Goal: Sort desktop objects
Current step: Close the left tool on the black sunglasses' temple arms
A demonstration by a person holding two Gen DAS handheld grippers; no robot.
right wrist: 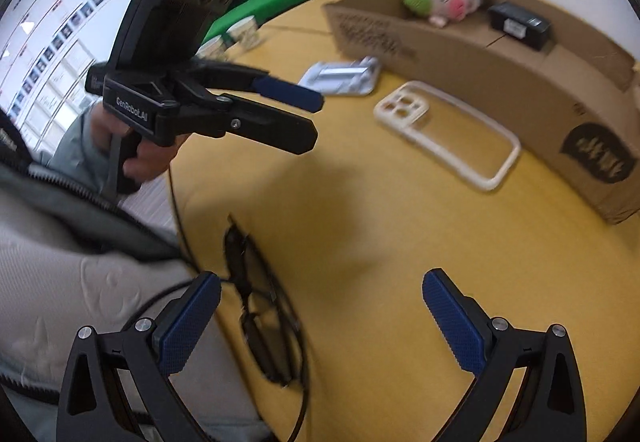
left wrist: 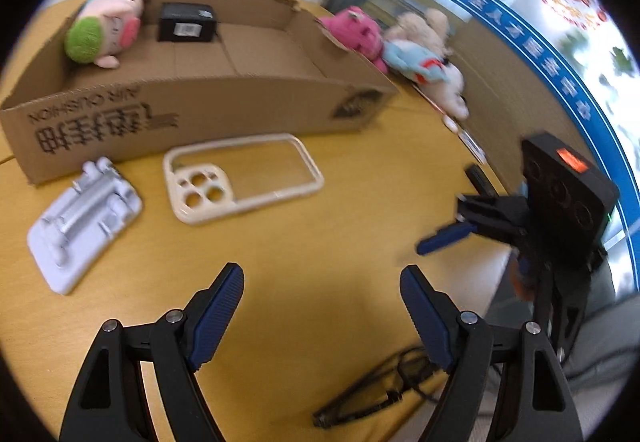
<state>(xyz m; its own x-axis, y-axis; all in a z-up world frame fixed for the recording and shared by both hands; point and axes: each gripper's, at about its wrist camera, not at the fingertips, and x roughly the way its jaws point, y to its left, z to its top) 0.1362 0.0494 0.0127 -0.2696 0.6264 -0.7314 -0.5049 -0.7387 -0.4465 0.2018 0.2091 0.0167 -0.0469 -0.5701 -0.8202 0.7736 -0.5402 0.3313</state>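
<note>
We hold both tools over the yellow table with nothing picked up yet. The left gripper has its jaws spread wide with only bare tabletop between them. The right gripper is just as wide and also empty.

The cardboard box lies along the table's far edge and already holds a plush pig at one end with a small black box beside it. In front of the box's near wall, on the open table, sit the cream phone case and, beside it toward the box's pig end, the white plastic holder; the two are near each other but apart. A pair of black glasses lies folded at the table's near edge, between the right gripper's fingers in that camera's view. More plush toys rest beyond the box's other end.

We judge this the approach stage: three loose items remain outside the box. Next, each gripper must settle on one target and straddle it squarely. The flat case offers only a thin rim, so the approach probably has to be low.
</note>
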